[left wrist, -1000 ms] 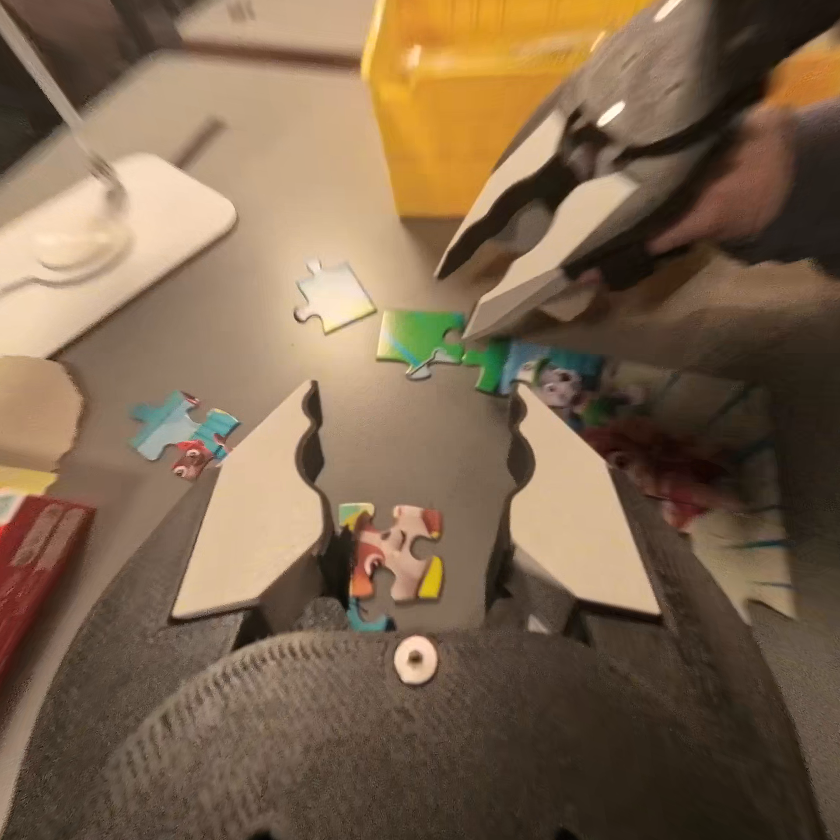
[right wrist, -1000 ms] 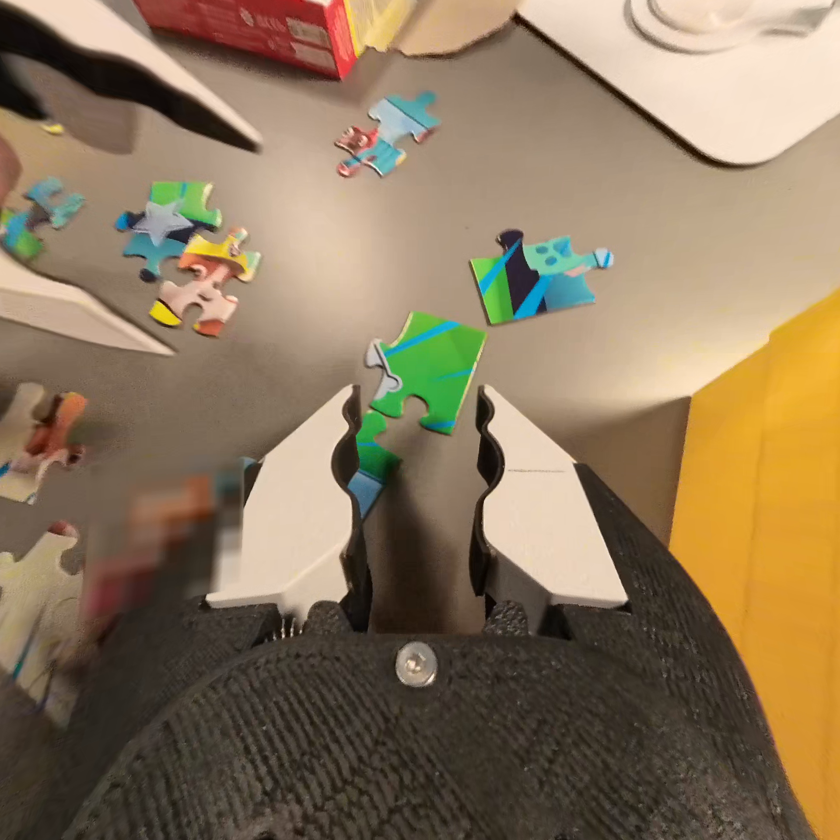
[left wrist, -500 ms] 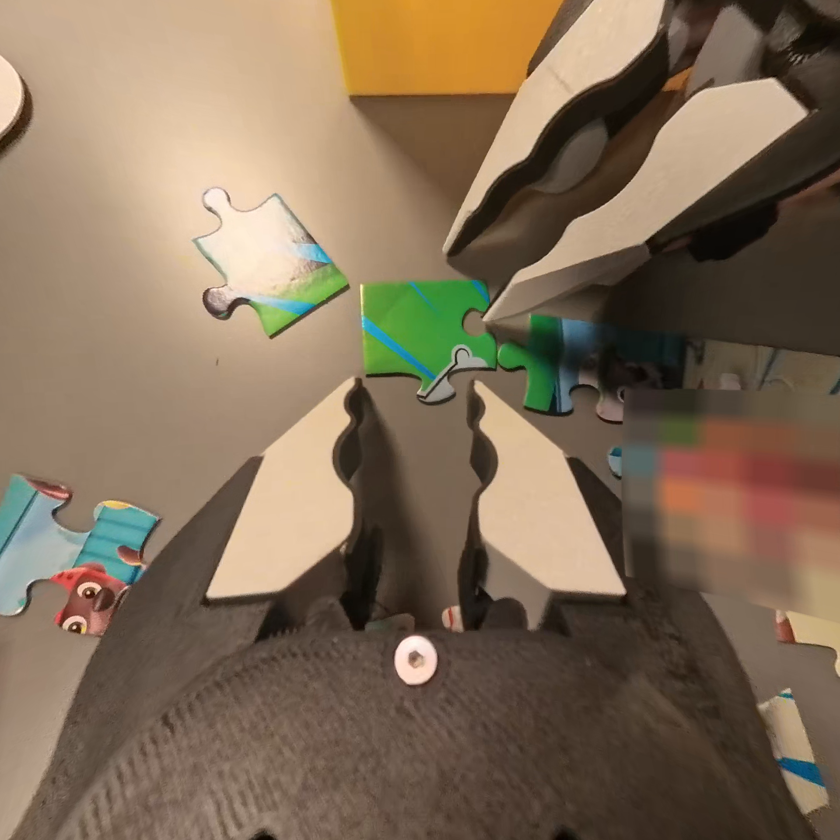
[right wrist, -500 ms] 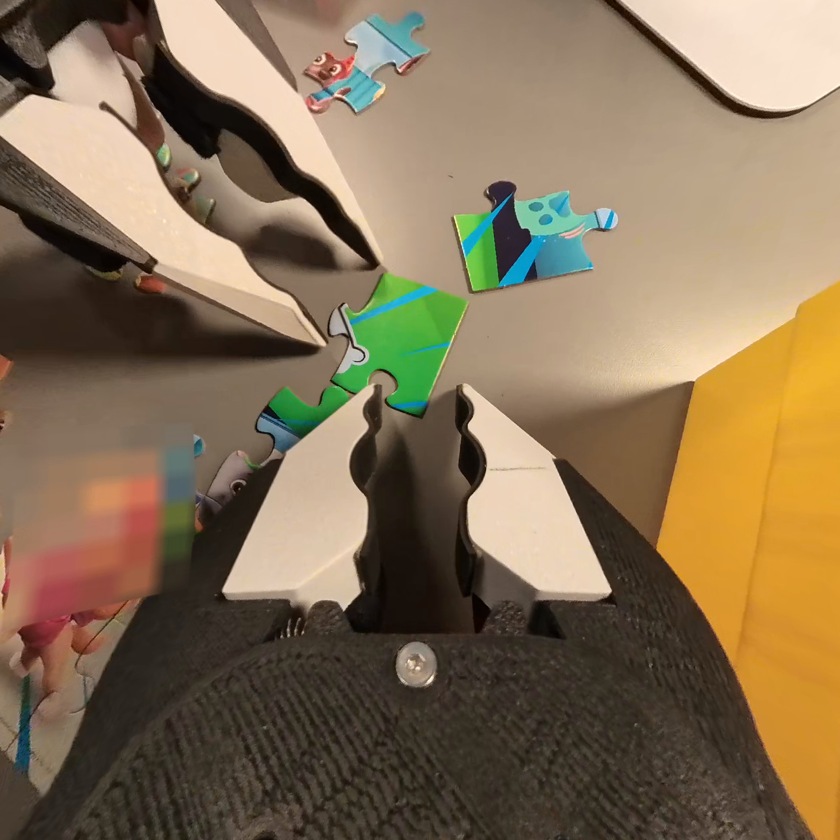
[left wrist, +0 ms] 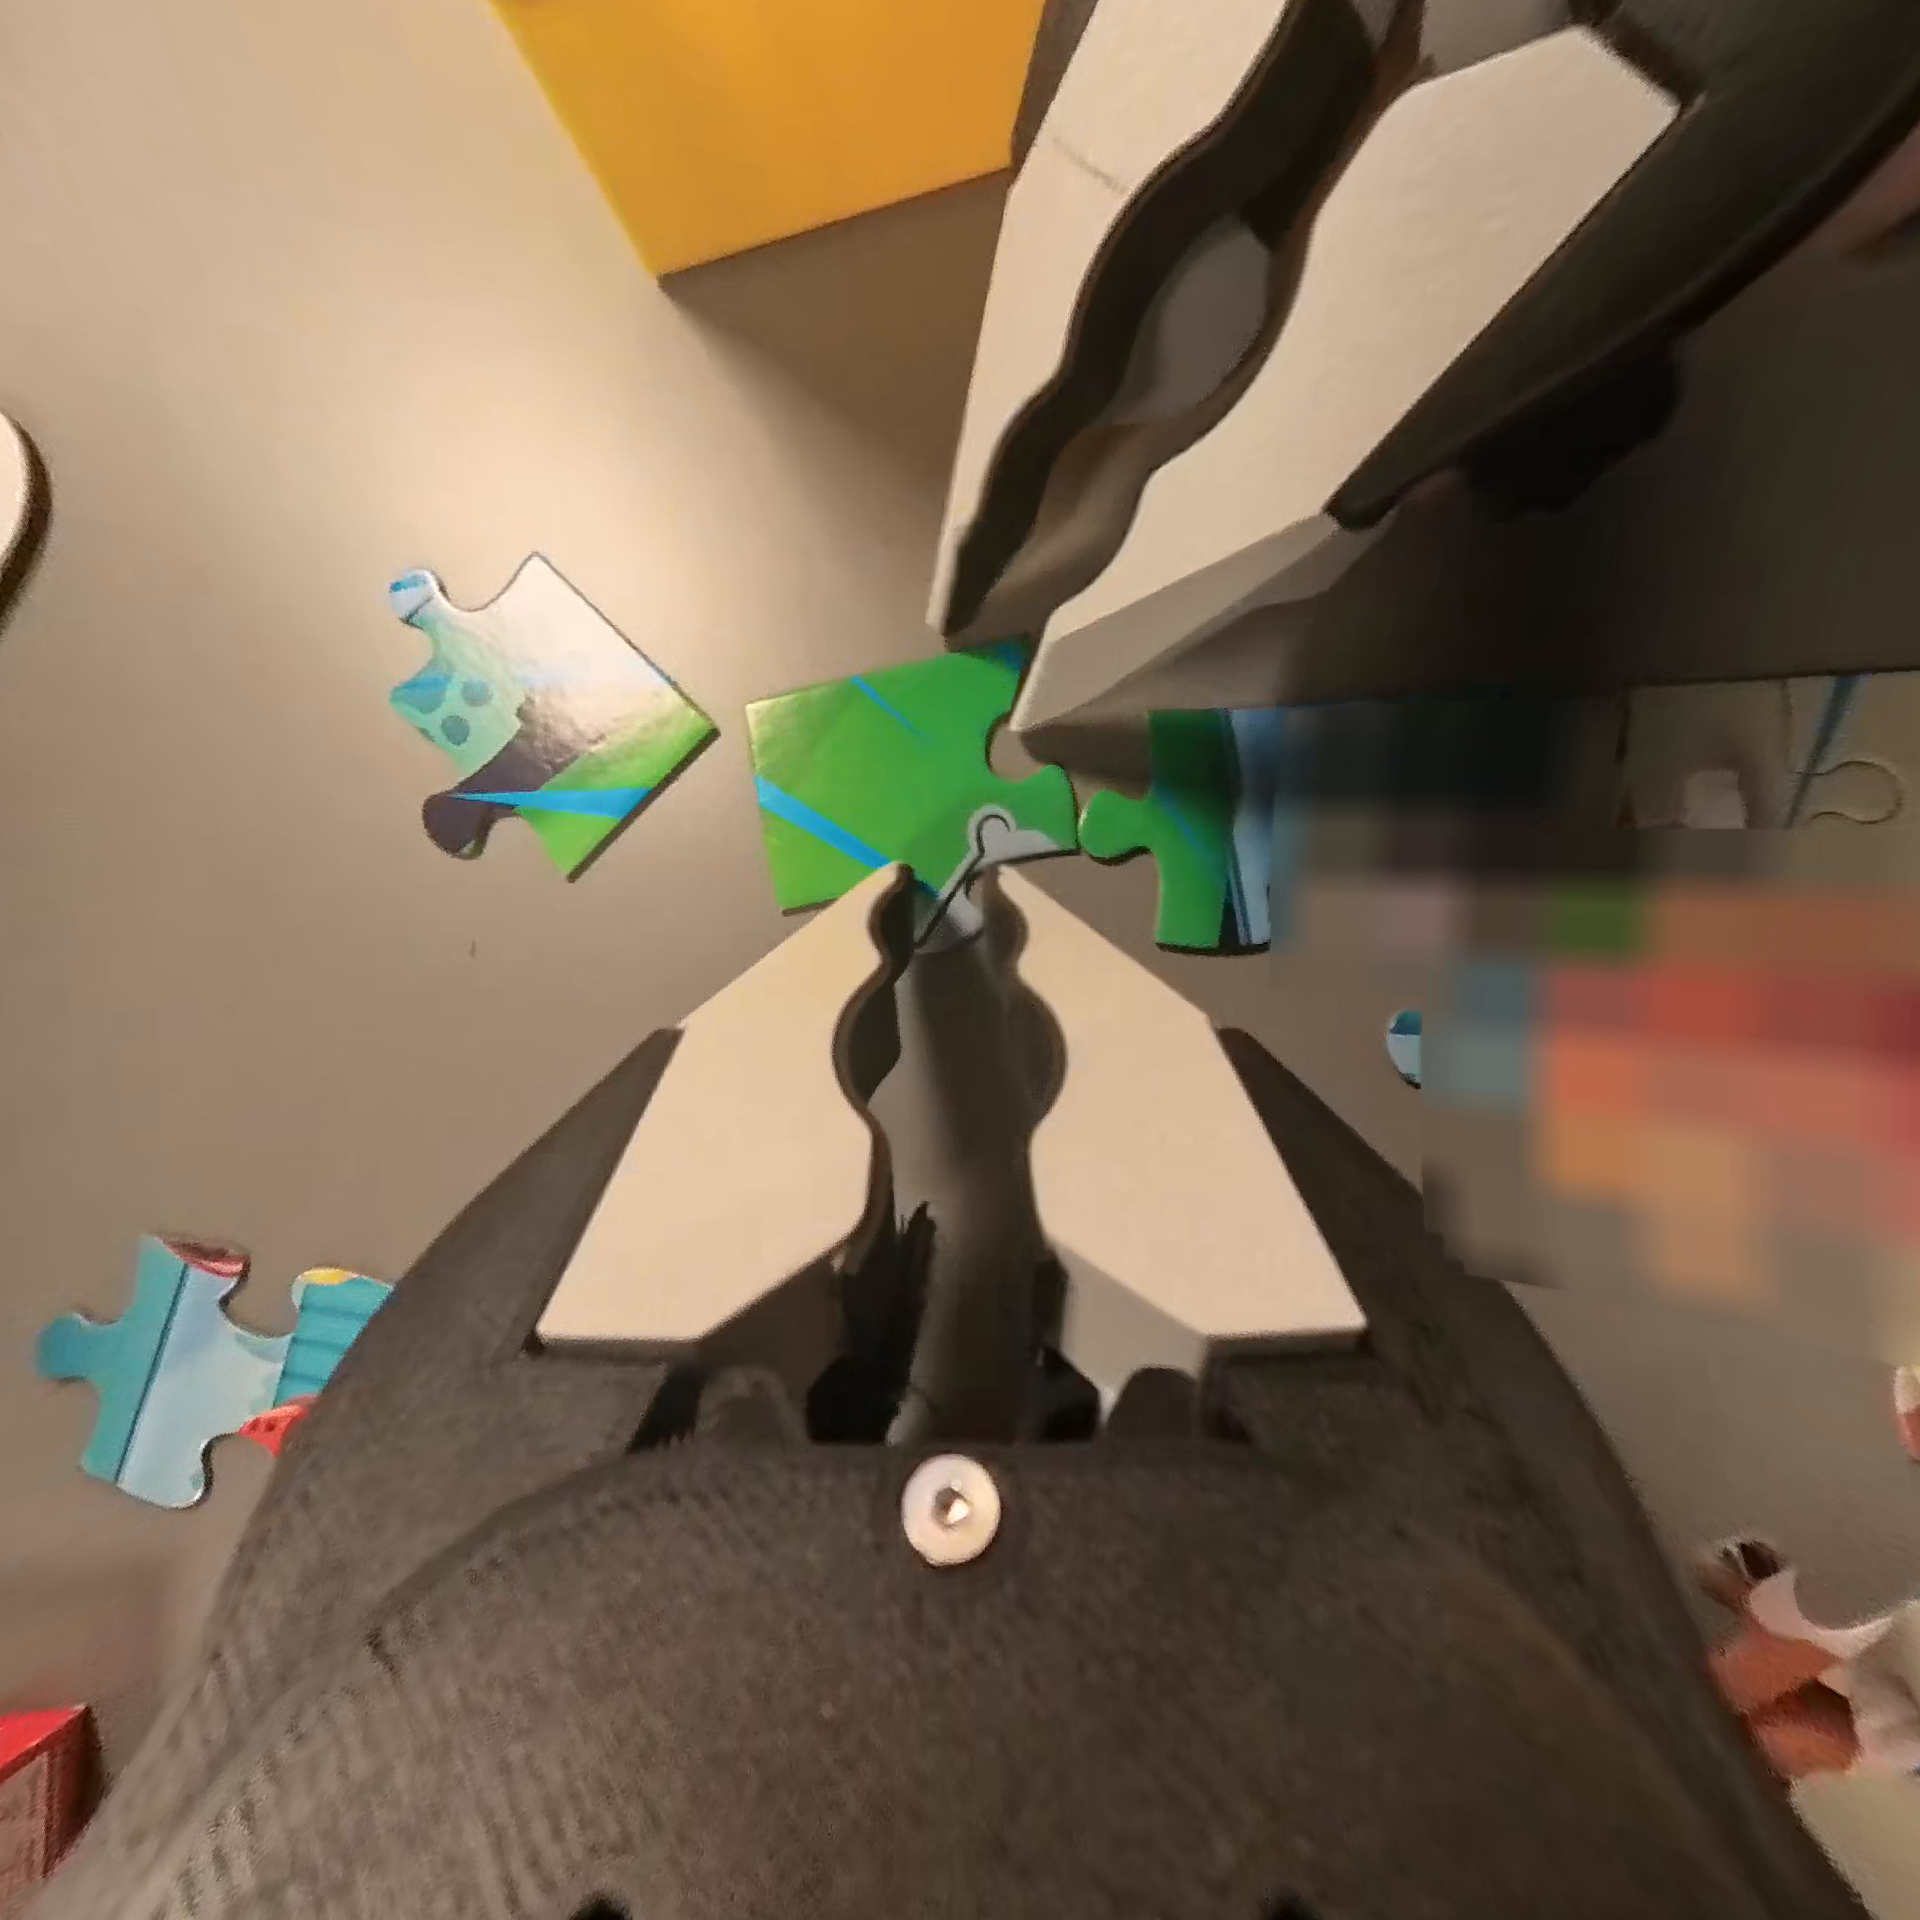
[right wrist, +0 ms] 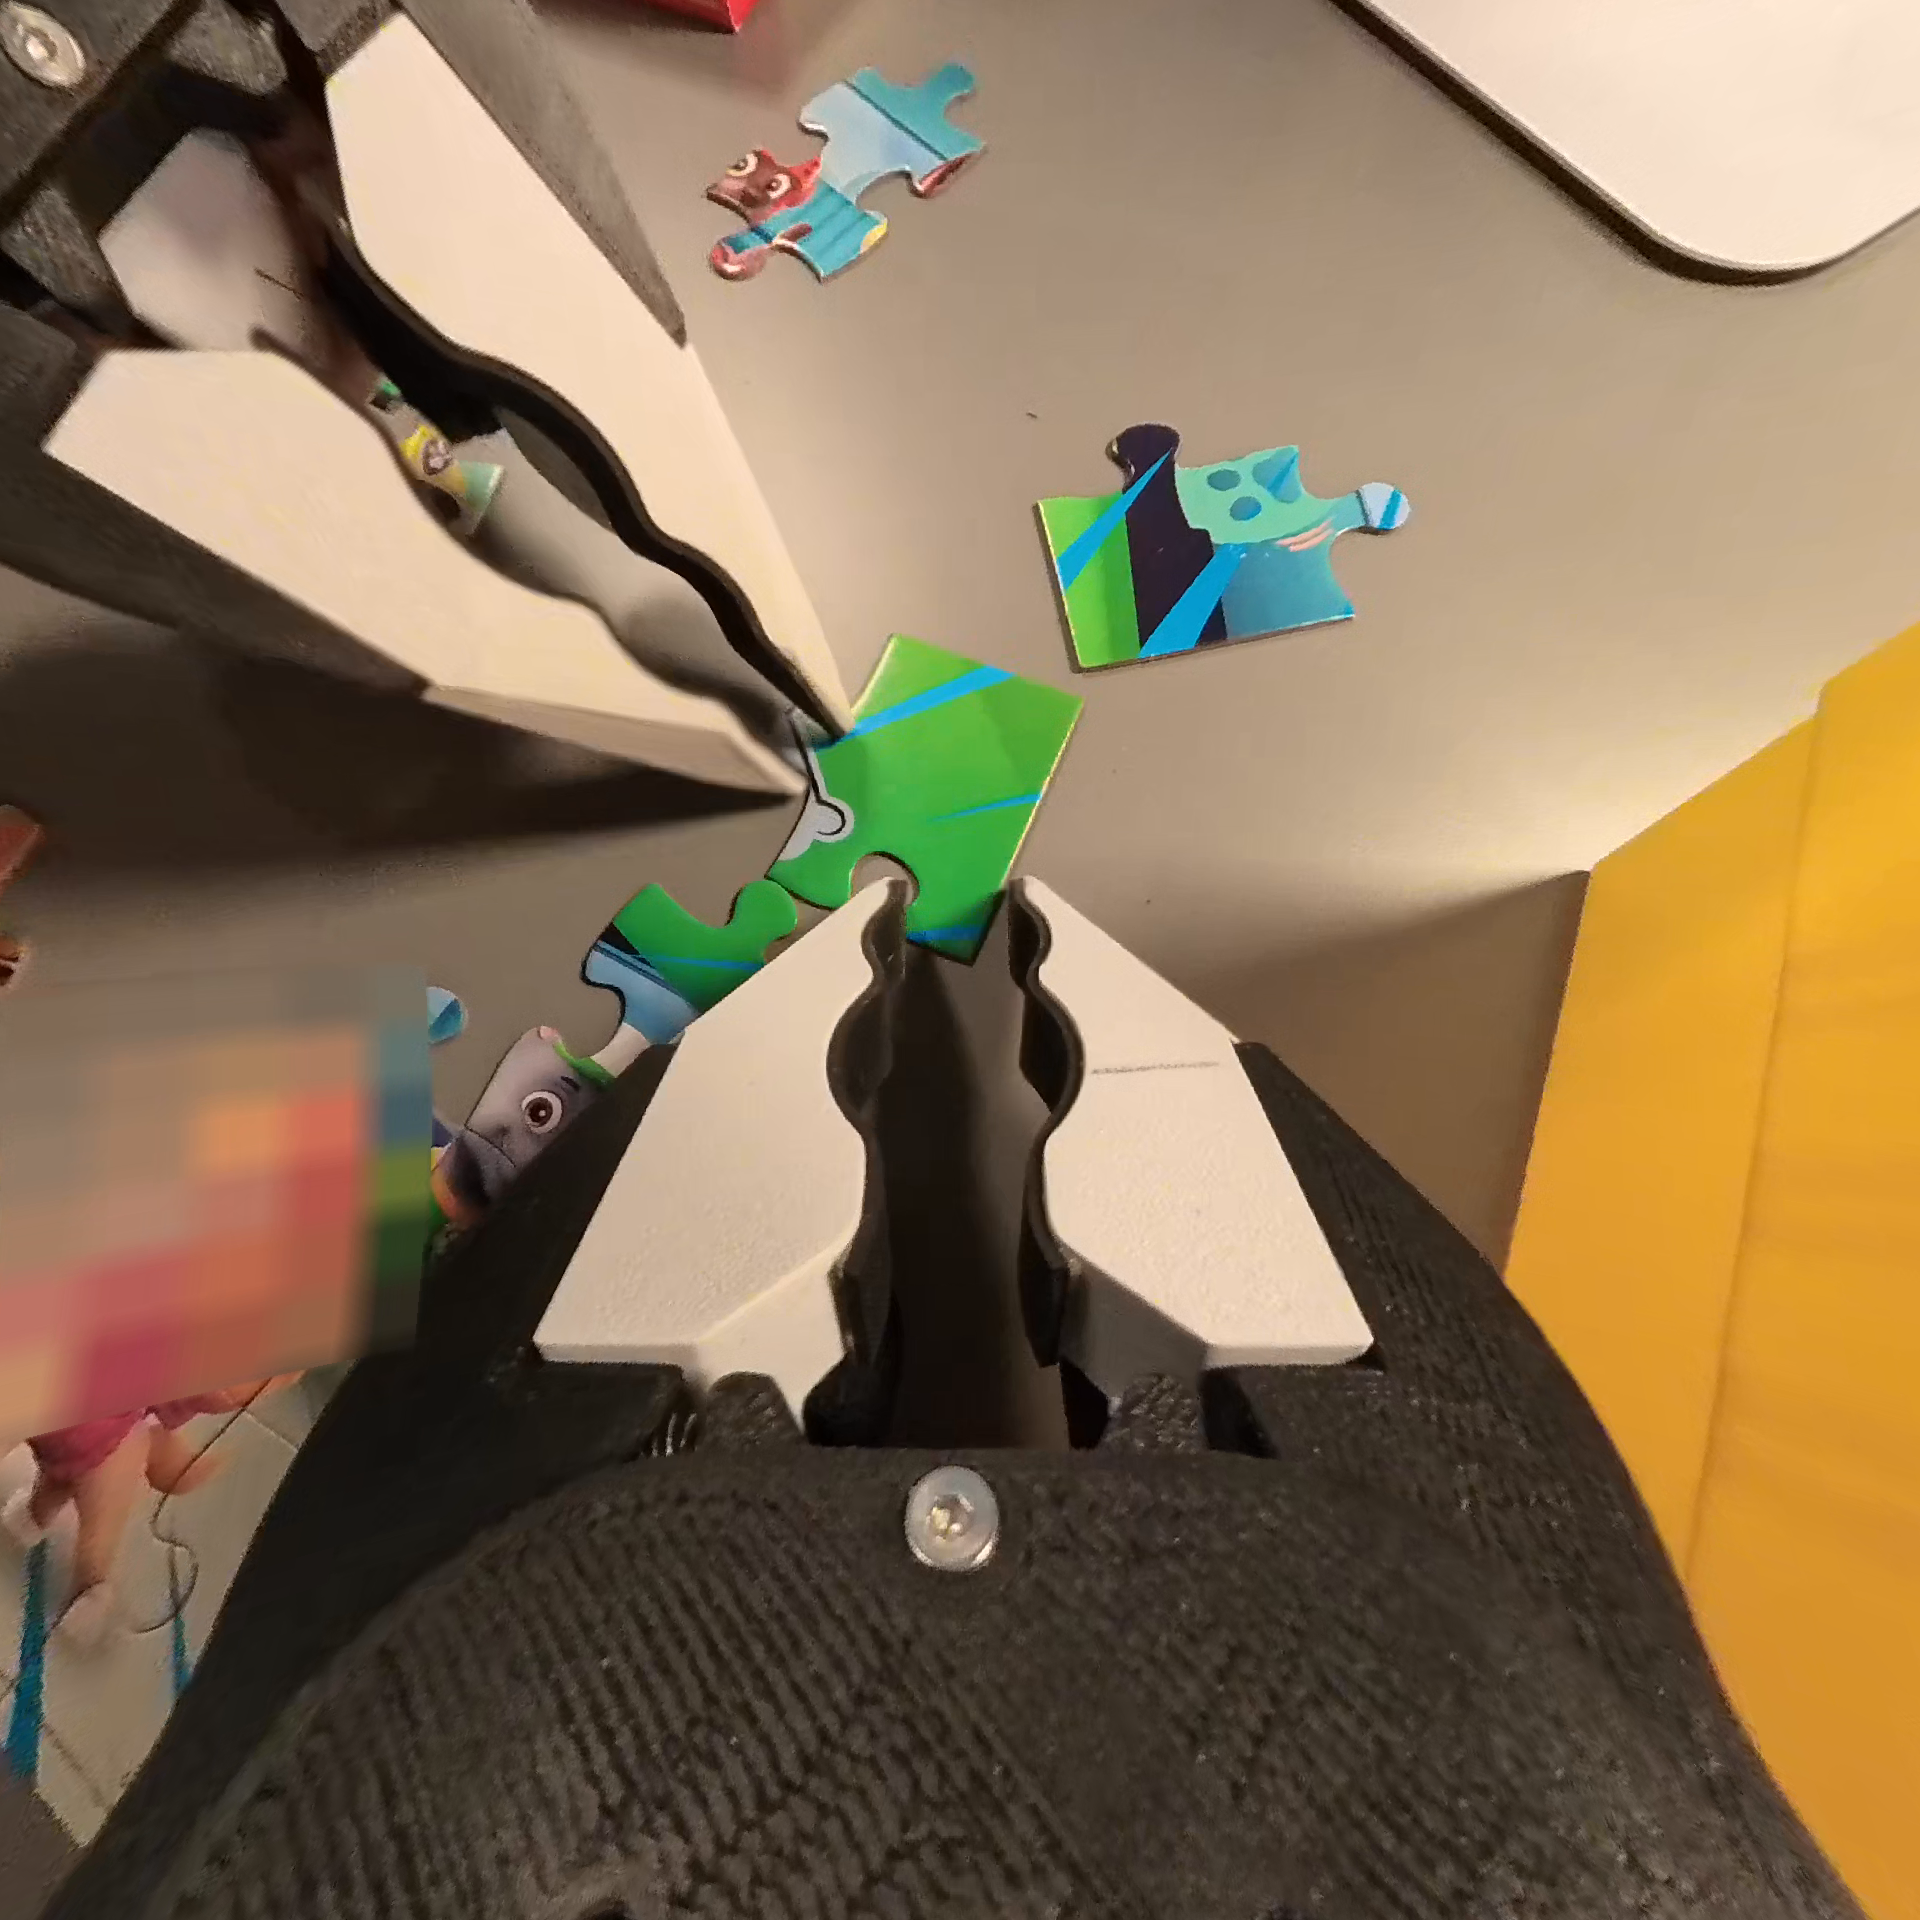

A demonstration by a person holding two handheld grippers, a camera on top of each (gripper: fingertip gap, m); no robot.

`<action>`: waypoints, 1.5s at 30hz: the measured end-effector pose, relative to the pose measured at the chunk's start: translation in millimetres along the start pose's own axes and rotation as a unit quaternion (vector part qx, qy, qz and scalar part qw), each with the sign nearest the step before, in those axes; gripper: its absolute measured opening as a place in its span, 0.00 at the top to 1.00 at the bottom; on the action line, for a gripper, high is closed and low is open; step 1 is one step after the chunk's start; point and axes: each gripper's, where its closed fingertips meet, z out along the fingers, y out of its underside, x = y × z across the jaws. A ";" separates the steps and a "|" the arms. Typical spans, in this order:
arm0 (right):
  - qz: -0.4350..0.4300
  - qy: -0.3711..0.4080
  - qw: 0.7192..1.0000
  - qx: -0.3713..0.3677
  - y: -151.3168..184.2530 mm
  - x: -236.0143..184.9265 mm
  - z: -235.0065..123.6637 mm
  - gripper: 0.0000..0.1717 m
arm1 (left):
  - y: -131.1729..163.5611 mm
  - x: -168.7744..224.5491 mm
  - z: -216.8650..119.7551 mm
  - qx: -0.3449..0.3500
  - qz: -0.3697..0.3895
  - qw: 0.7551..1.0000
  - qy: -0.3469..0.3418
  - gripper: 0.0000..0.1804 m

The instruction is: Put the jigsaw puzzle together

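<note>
Two hand-held grippers meet over one green puzzle piece [left wrist: 883, 774] lying flat on the grey counter [left wrist: 260, 312].

Left hand-held gripper [left wrist: 948, 883]: its fingers stand a narrow slit apart, and their tips sit at the near edge of the green puzzle piece, on either side of its grey-white tab. The tab shows in the slit; whether the pads press on it cannot be told.

Right hand-held gripper [right wrist: 951, 896]: its fingers stand a little wider apart. The left fingertip [right wrist: 878, 894] lies at the round notch of the green piece, and the piece's blue-striped corner shows in the gap. The right fingertip stands just clear of that corner, so nothing is clamped.

Surroundings: a second green piece with a blue part [left wrist: 1195, 842] lies just beside the first, its knob almost touching it, and joins a part-built picture under a blurred patch. A green, dark and teal piece [right wrist: 1205, 551] lies apart from the grippers. Nearer a white slab [right wrist: 1662, 114] lies a teal piece with a cartoon figure [right wrist: 847, 177]. A yellow bin [right wrist: 1745, 1039] stands against the counter's edge, close to the right hand-held gripper. A red box corner [left wrist: 36, 1766] shows at the opposite side.
</note>
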 end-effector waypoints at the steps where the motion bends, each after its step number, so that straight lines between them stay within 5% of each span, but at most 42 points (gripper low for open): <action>1: 0.003 -0.003 1.000 0.001 -0.1 -0.4 -0.1 0.90 | -0.1 -1.5 0.2 -0.001 0.005 1.000 -0.006 0.96; 18: 0.021 -0.027 0.998 0.058 -12.1 -1.6 -10.9 0.89 | -7.5 1.6 -14.7 0.088 -0.020 0.996 0.003 1.00; 25: 0.013 -0.027 0.999 0.035 -3.4 -1.7 -2.8 0.86 | -1.5 2.1 -13.1 0.070 -0.070 0.995 0.017 1.00; 31: -0.016 0.029 0.999 0.008 -0.7 3.4 2.0 0.86 | 5.7 -1.9 -4.9 0.032 -0.057 0.998 -0.003 0.82; 39: 0.007 0.024 1.000 0.006 -2.3 3.3 3.7 0.93 | 4.6 -3.5 -2.6 -0.009 -0.054 0.998 0.021 0.93; 45: 0.034 -0.008 0.999 0.021 -2.8 -2.9 2.8 1.00 | -0.9 1.6 -4.5 0.036 -0.064 0.997 0.032 1.00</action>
